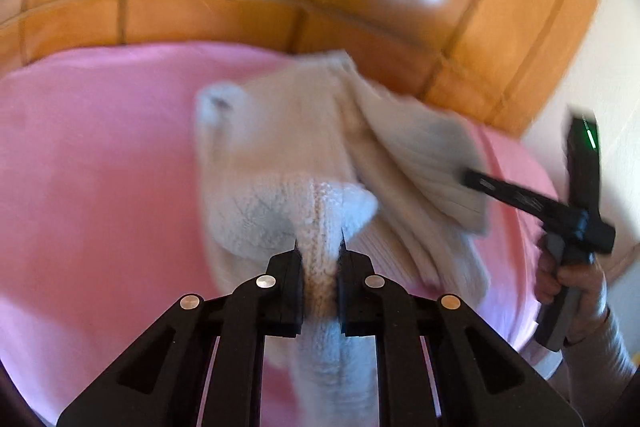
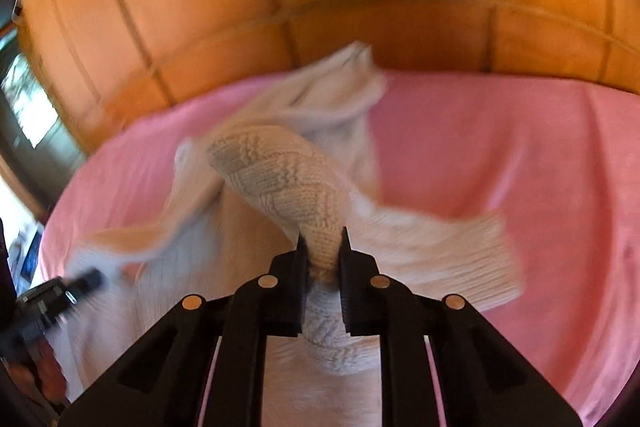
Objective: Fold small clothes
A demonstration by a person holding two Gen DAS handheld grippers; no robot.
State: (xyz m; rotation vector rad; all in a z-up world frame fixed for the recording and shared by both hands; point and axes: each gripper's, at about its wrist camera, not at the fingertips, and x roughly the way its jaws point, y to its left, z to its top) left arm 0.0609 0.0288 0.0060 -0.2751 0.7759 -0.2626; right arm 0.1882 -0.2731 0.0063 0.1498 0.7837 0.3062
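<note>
Both tongs are clamped and I've got knit in each one. Left tongs pinch a bunched strip of the cream knitted garment, fuzzy cloth squeezed tight between the tips and trailing back under the jaws. Right tongs do the same on another part of it, nipping a rolled tube of patterned knit that looks to me like a sleeve, though the blur keeps me from swearing to it.

The garment itself sits on the pink cloth covering the surface, toward the far edge of that cloth, with the orange tiled floor beyond. Part of it is lifted off the cloth by my two grips, the rest drapes and lies rumpled on it. From the left wrist view I can see my right hand at the right-hand side of the garment, its tool reaching into a ribbed flap.

How far along? Early, I'd say. Nothing here reads as a finished fold: no squared edges, no flat stack, just a crumpled sweater with flaps going every way. Two holds secured is what's done. Left to do, by my judgement: spread it flat on the pink cloth, bring the sleeves in, then fold the body over.
</note>
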